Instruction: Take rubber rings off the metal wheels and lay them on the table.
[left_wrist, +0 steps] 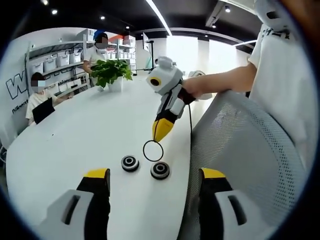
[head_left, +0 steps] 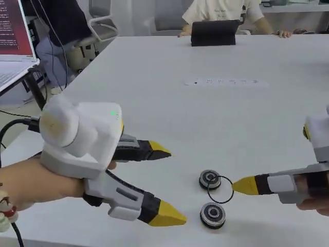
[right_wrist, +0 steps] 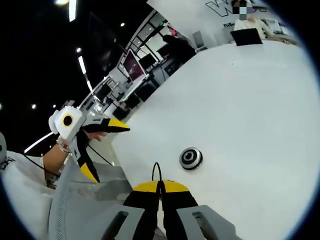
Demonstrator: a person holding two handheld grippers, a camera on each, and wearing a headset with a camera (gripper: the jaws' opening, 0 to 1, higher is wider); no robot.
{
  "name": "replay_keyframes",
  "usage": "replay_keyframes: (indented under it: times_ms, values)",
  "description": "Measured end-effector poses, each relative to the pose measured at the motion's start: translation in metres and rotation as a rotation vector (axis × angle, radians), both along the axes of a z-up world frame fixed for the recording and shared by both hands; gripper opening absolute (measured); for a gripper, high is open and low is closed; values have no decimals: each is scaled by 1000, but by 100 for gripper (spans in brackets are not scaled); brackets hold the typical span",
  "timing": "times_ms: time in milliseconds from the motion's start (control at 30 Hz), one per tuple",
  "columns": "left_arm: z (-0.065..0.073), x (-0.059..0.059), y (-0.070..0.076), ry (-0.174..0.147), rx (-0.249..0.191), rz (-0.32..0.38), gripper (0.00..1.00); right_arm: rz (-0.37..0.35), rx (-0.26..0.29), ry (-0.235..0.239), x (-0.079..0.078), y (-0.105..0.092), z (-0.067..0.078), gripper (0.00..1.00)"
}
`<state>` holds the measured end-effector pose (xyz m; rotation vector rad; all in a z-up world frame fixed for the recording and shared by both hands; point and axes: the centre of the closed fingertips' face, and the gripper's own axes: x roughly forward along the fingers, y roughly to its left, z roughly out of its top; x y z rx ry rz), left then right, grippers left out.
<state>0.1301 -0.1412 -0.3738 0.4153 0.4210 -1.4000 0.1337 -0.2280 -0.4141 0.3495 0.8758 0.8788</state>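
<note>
Two small metal wheels lie near the table's front edge, one (head_left: 209,179) behind the other (head_left: 213,215). My right gripper (head_left: 240,186) comes in from the right, shut on a thin black rubber ring (head_left: 221,202) that hangs just between the wheels. In the right gripper view the ring (right_wrist: 157,170) stands edge-on above the shut tips (right_wrist: 160,187), with one wheel (right_wrist: 190,157) beyond. My left gripper (head_left: 170,184) is open left of the wheels, holding nothing. The left gripper view looks along its open jaws (left_wrist: 155,175) at both wheels (left_wrist: 130,163) (left_wrist: 160,170) and the ring (left_wrist: 143,150).
A laptop (head_left: 10,41) stands at the table's left edge. At the far side, a black tablet case (head_left: 213,32) sits in front of a seated person. A potted plant (left_wrist: 112,72) stands far down the table. A mesh chair (left_wrist: 240,150) is close by the front edge.
</note>
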Motion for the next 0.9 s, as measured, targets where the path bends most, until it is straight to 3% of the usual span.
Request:
replay_keyframes:
  times_ms: [167, 233, 333, 400, 733, 900]
  values:
    - [2, 0, 20, -4, 8, 44, 75, 2, 12, -11, -1, 2, 6, 0]
    - [2, 0, 21, -4, 9, 48, 79, 3, 13, -12, -1, 2, 7, 0]
    - [3, -1, 37, -2, 6, 92, 81, 1, 31, -25, 0, 4, 15, 0]
    - [2, -2, 43, 5, 0, 112, 82, 1, 16, -47, 1, 3, 18, 0]
    - [-6, -2, 61, 31, -25, 221, 87, 8, 25, -86, 4, 9, 33, 0]
    - [-13, -6, 64, 45, -29, 254, 88, 50, 17, -102, 0, 18, 41, 0]
